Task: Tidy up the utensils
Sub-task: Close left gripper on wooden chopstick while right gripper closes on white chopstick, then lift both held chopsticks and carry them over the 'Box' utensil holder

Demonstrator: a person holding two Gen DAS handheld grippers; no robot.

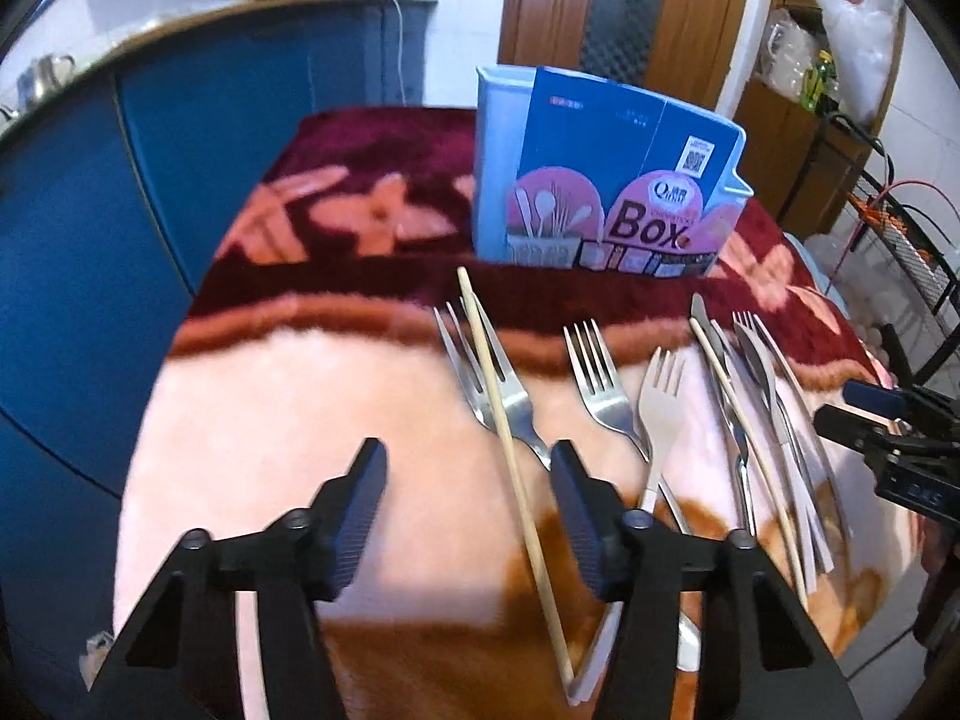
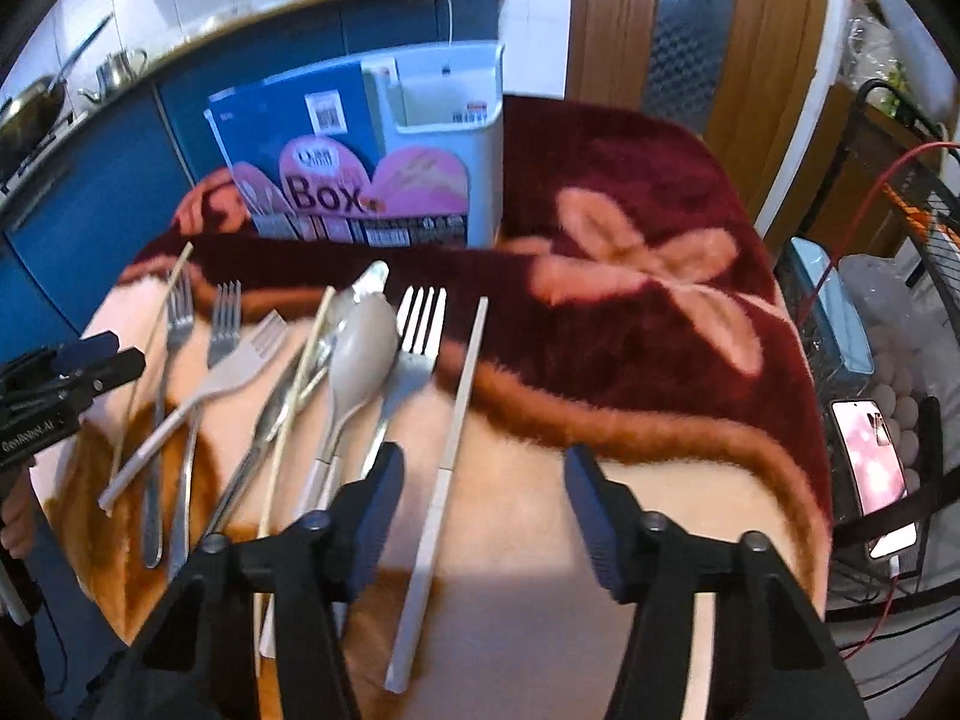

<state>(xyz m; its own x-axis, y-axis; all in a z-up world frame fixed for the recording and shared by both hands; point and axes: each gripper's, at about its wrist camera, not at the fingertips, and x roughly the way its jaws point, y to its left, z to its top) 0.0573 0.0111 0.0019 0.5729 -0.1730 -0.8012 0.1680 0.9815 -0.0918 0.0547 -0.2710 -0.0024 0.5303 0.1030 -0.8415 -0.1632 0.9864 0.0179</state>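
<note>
Several utensils lie on a fluffy pink and maroon blanket [image 1: 270, 420]. A pale blue utensil box [image 1: 600, 180] with a "Box" label stands upright behind them; it also shows in the right wrist view [image 2: 432, 138]. My left gripper [image 1: 468, 468] is open and empty, above a wooden chopstick [image 1: 510, 450] that crosses a steel fork [image 1: 510, 402]. My right gripper [image 2: 480, 474] is open and empty, above a long white chopstick [image 2: 450, 456]. Left of it lie a fork [image 2: 414, 354], a grey spoon [image 2: 360, 354] and more cutlery.
Blue cabinets [image 1: 90, 210] run behind and left of the table. A wooden door [image 1: 678, 12] stands behind the box. A wire rack [image 2: 900, 276] with eggs and a lit phone [image 2: 870, 450] is at the right. Each gripper shows at the edge of the other's view [image 1: 888, 438].
</note>
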